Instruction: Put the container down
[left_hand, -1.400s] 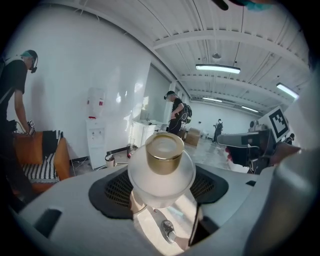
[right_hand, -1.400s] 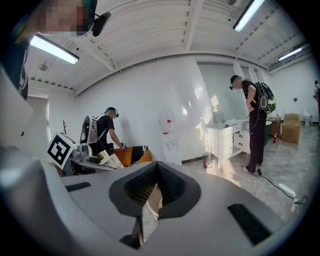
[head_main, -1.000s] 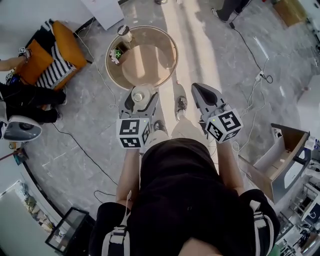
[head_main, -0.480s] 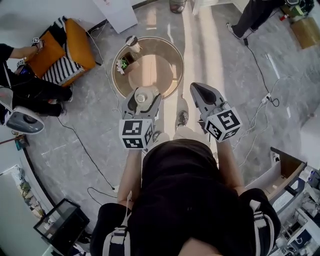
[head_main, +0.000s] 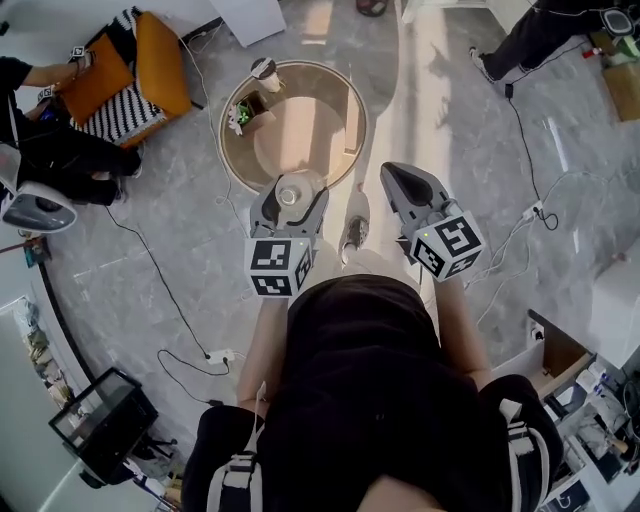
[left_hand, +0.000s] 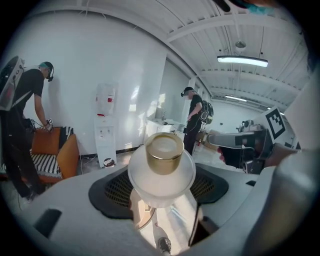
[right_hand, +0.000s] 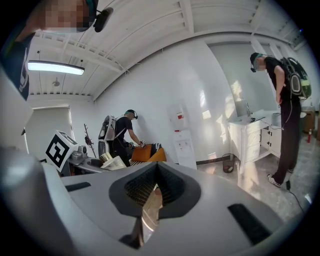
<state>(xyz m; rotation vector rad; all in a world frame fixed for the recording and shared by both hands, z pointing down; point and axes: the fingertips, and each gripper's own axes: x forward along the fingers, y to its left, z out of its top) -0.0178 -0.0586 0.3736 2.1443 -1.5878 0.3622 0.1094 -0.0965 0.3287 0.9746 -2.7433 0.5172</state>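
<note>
Our left tool (left_hand: 161, 194) clamps the container (left_hand: 164, 152), a gold-capped frosted jar we judge rigid, slick and breakable; hold its body. Our right tool (right_hand: 150, 210) is closed, empty.

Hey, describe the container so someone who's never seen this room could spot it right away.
Start at the round table; the left gripper hangs at its near edge in the head view. Clamped between its jaws is the container, a small frosted white jar with a gold cap. The right gripper beside it holds nothing.
</note>
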